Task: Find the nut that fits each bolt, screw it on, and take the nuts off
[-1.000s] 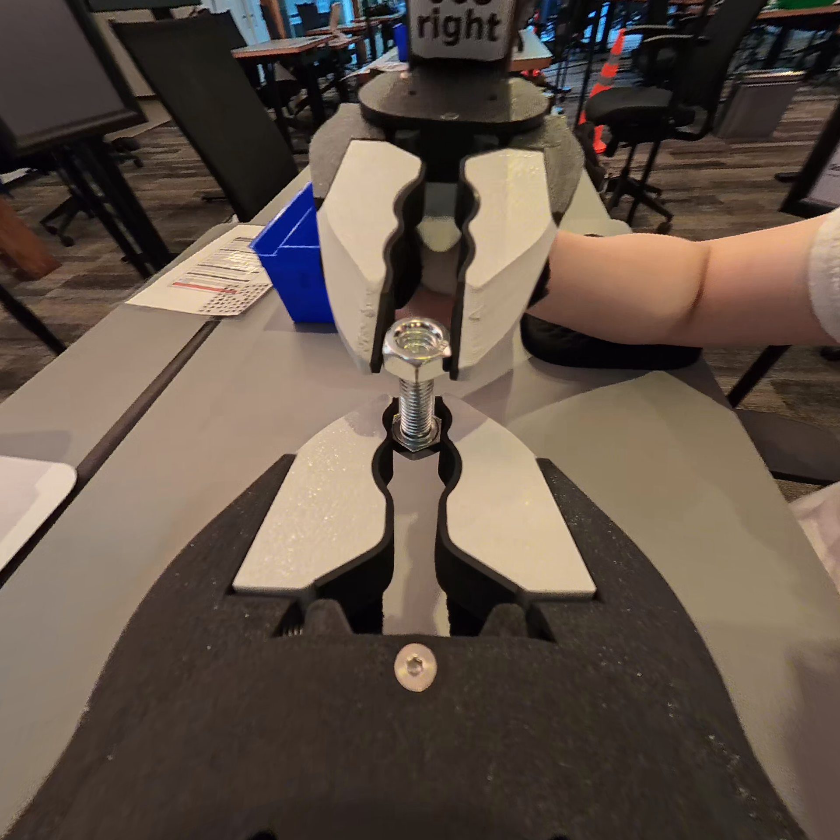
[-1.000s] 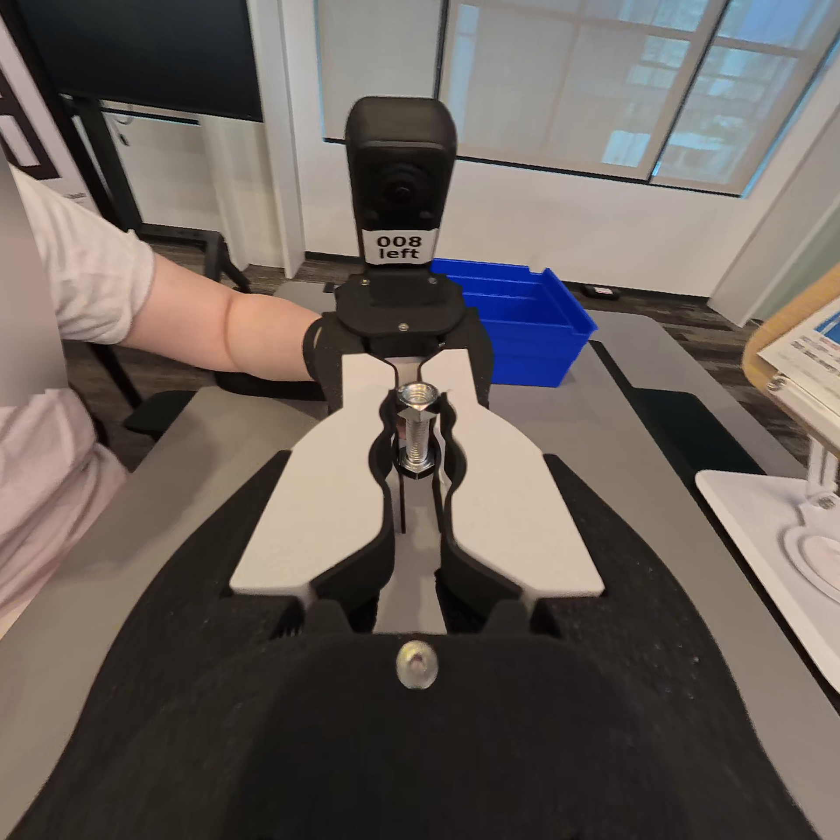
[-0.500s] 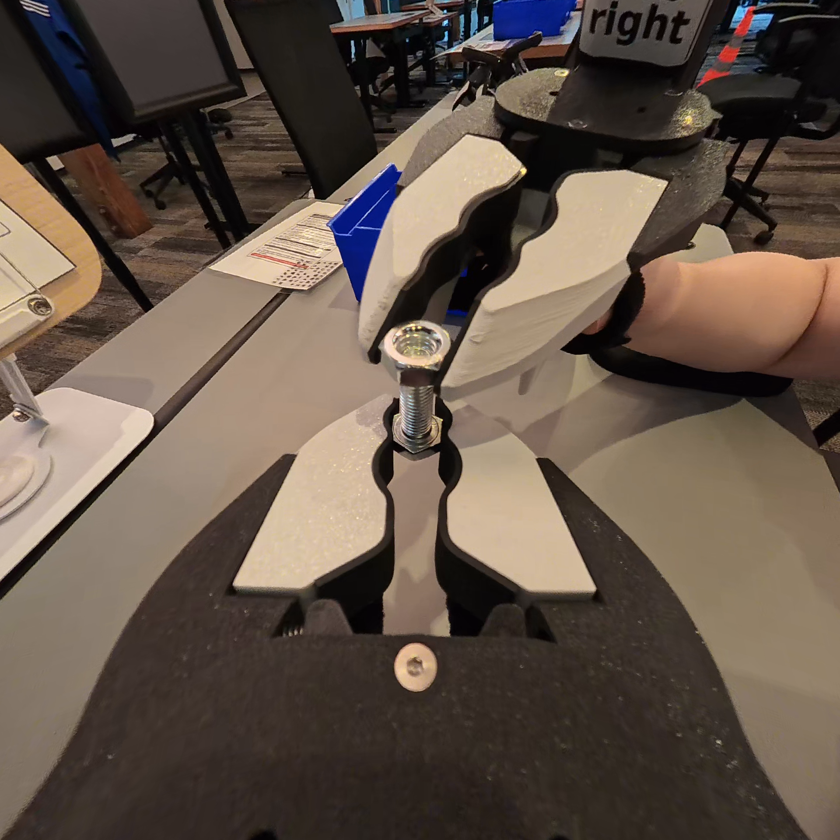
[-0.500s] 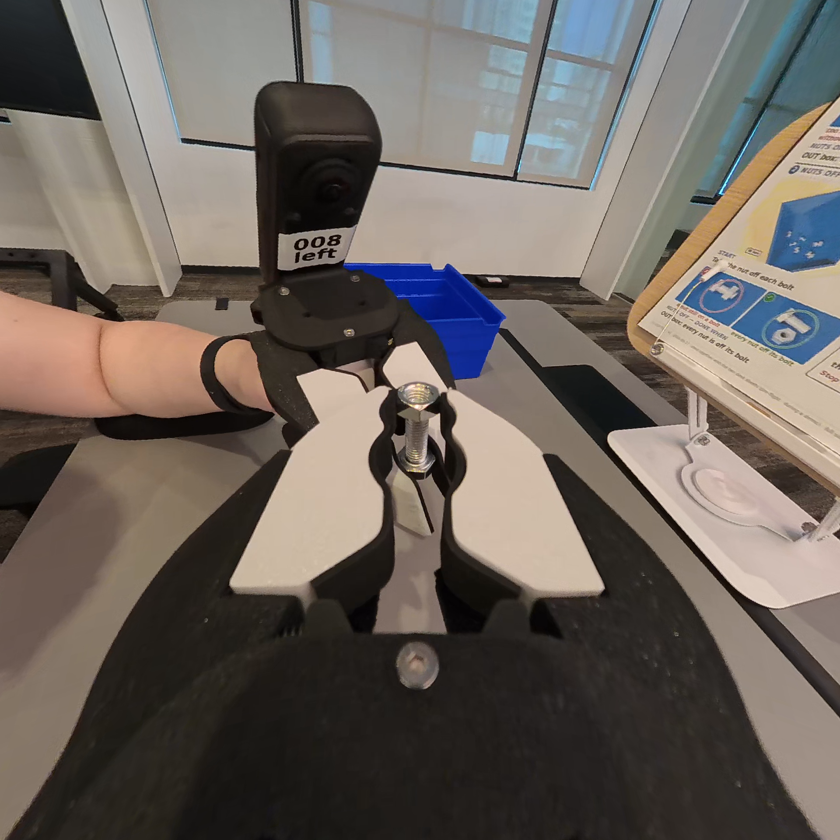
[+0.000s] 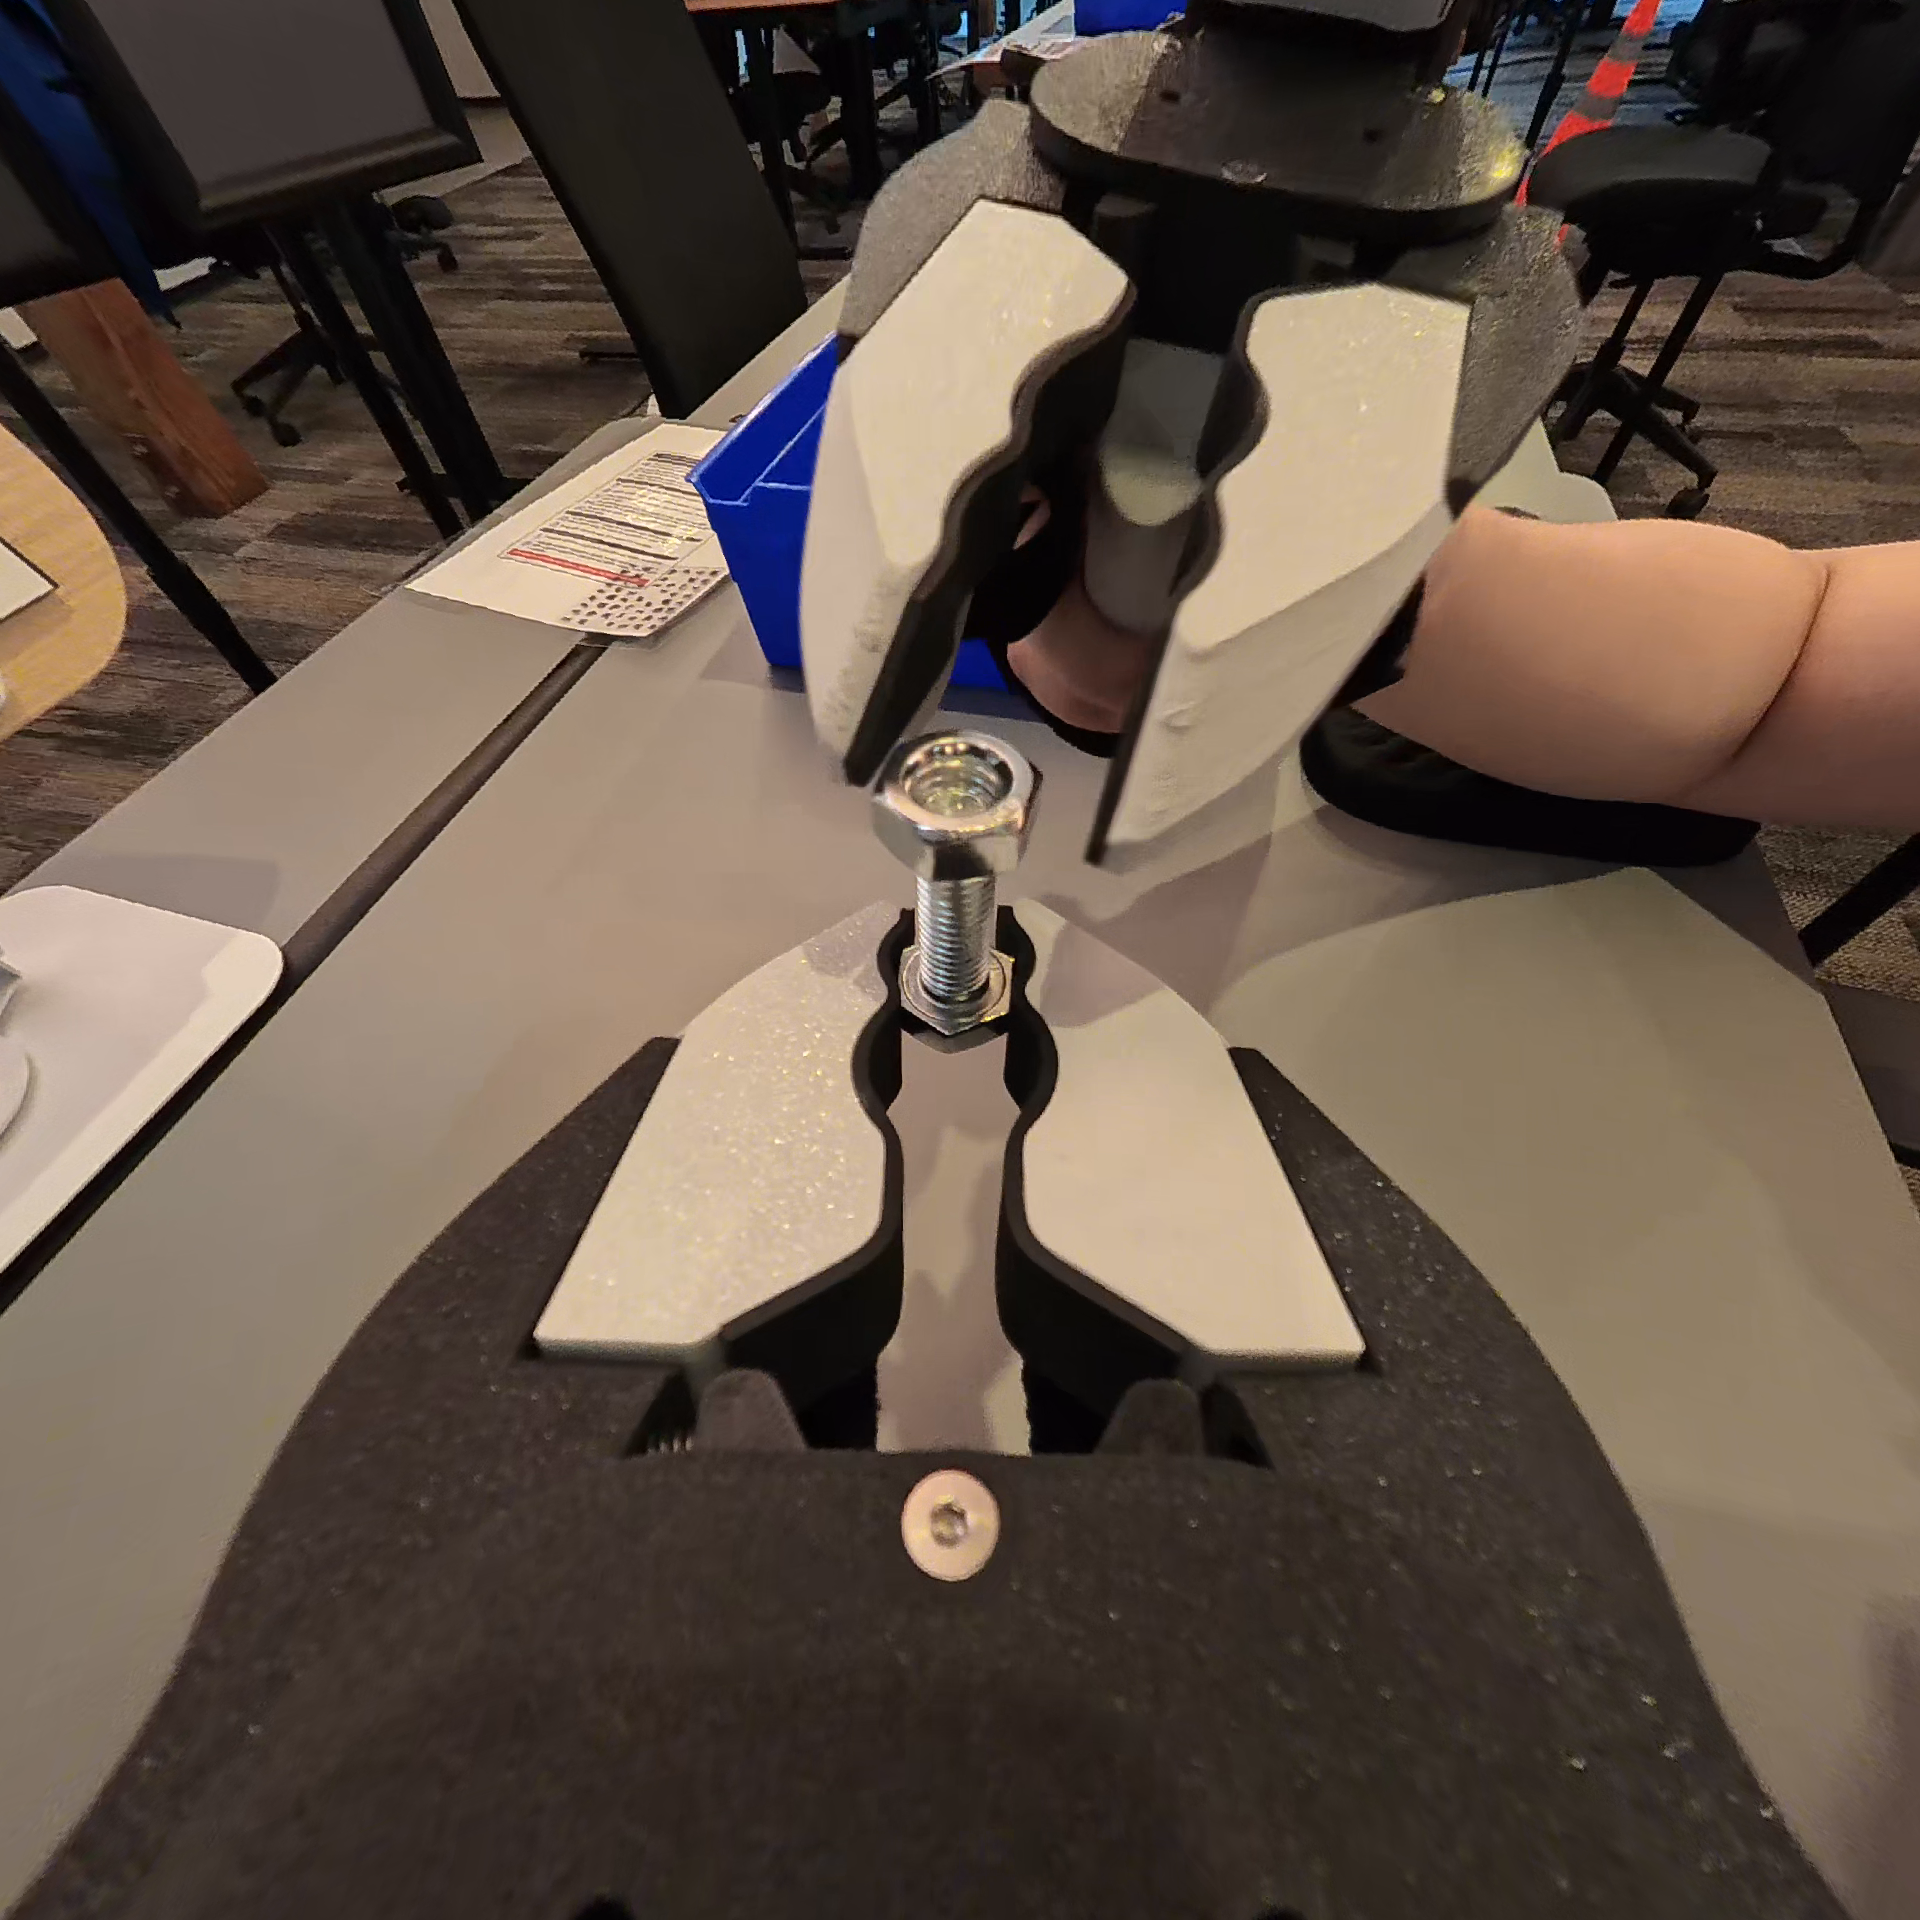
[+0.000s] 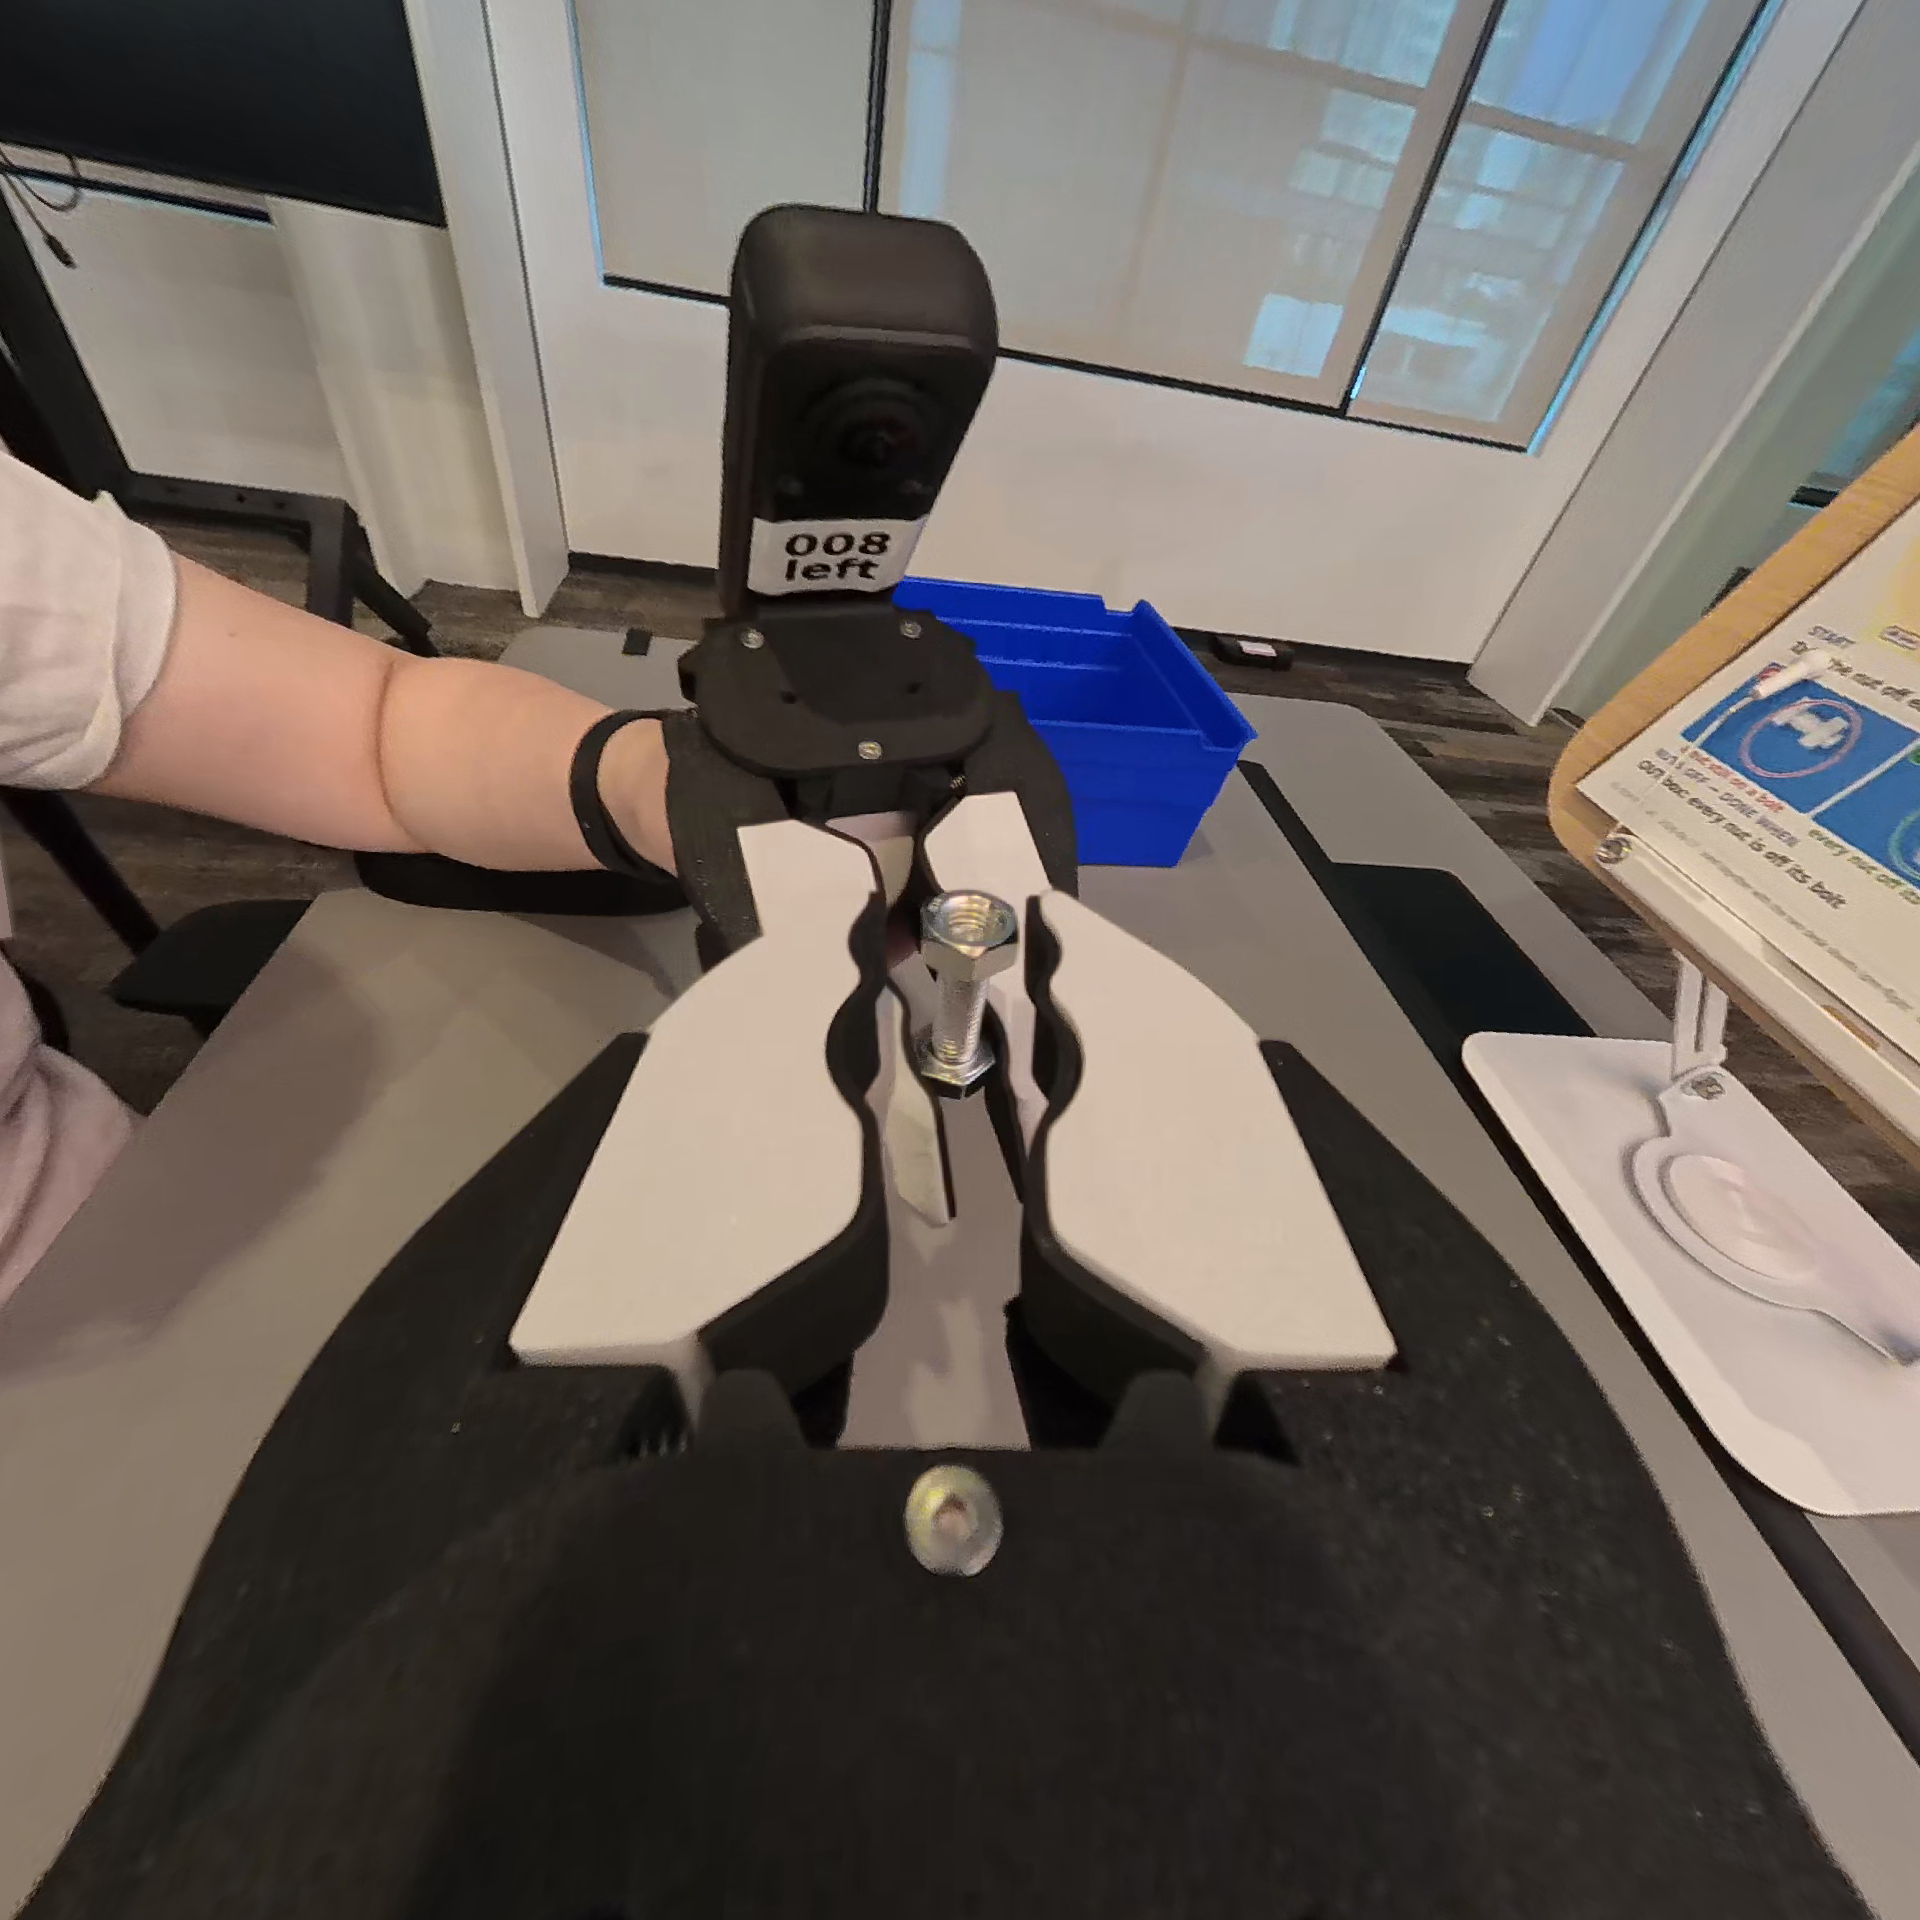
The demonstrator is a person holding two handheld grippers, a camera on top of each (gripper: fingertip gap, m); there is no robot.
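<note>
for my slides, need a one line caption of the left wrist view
Left gripper clamps a bolt by its head while the open right gripper straddles the nut at its tip.

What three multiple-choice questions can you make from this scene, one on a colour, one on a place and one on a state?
1. The bin is:
A. red
B. green
C. blue

2. The nut sits:
A. in the bin
B. on the bolt's end
C. beside the bin

3. The right hand-held gripper is:
A. open around the nut
B. shut on the nut
C. shut on the bin's rim

Answers:
1. C, its walls are plainly blue.
2. B, the nut caps the threaded shaft, well clear of the bin.
3. A, a gap shows between each finger and the nut.
</note>
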